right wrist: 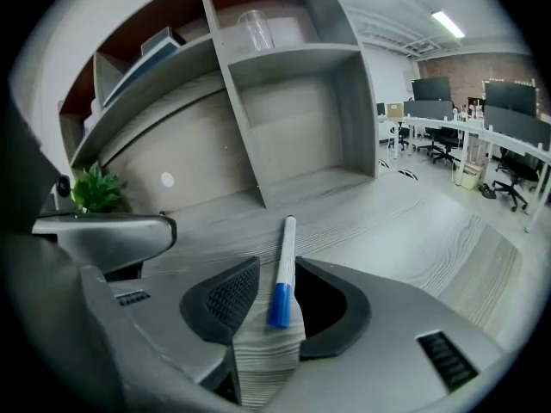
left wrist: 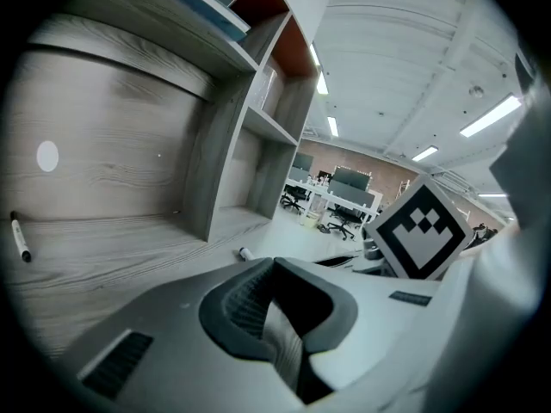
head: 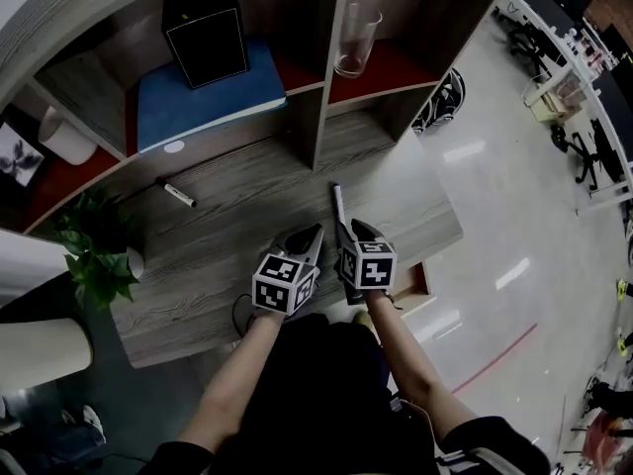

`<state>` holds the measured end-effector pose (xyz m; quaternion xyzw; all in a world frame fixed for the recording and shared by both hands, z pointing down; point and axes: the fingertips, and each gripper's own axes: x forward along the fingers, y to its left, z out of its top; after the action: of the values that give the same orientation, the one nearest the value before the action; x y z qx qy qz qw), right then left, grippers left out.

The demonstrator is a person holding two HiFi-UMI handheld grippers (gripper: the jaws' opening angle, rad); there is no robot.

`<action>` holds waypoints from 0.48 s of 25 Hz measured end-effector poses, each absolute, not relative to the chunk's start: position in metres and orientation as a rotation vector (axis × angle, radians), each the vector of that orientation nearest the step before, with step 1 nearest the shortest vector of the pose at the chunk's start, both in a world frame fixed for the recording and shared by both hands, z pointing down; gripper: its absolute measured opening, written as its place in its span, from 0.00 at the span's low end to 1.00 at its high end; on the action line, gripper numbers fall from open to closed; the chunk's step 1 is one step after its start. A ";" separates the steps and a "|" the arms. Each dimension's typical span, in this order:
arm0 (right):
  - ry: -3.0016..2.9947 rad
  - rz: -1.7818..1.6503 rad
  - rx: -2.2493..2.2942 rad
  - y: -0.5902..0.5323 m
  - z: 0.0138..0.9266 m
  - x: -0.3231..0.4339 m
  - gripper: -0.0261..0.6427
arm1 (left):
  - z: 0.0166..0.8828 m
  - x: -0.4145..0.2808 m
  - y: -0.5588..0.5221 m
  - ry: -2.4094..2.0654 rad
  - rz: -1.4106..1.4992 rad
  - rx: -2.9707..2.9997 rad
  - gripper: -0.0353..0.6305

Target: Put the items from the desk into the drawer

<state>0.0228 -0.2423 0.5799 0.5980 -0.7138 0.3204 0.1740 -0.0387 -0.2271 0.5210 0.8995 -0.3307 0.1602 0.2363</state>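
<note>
A white marker with a blue cap (right wrist: 283, 269) lies on the grey wood desk (head: 218, 255) near its front edge; in the head view this marker (head: 337, 206) points away from me. My right gripper (right wrist: 277, 263) is open around its capped end, the left pad clear of it. In the head view the right gripper (head: 348, 230) sits just right of my left gripper (head: 305, 237). The left gripper (left wrist: 272, 261) is shut with nothing in it. A second marker (head: 179, 194) lies further left. What looks like an open drawer (head: 420, 283) shows under the desk's front right.
A shelf unit (head: 315, 117) stands along the back of the desk with a black box (head: 206, 33), a blue pad (head: 198, 97) and a clear glass (head: 356, 40). A potted plant (head: 94, 250) stands at the desk's left end. Office floor lies to the right.
</note>
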 end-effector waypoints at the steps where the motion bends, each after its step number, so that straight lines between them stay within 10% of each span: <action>1: -2.002 0.915 1.682 -0.246 0.586 0.021 0.19 | 0.523 -0.040 -0.230 -0.916 0.443 2.462 0.05; 12: -1.807 0.871 1.651 -0.265 0.614 0.019 0.21 | 0.539 -0.053 -0.230 -0.934 0.496 2.423 0.05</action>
<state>0.0189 -0.2648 0.6137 0.6121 -0.6701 0.3228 0.2685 -0.0532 -0.2302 0.5395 0.8883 -0.3423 0.1818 0.2463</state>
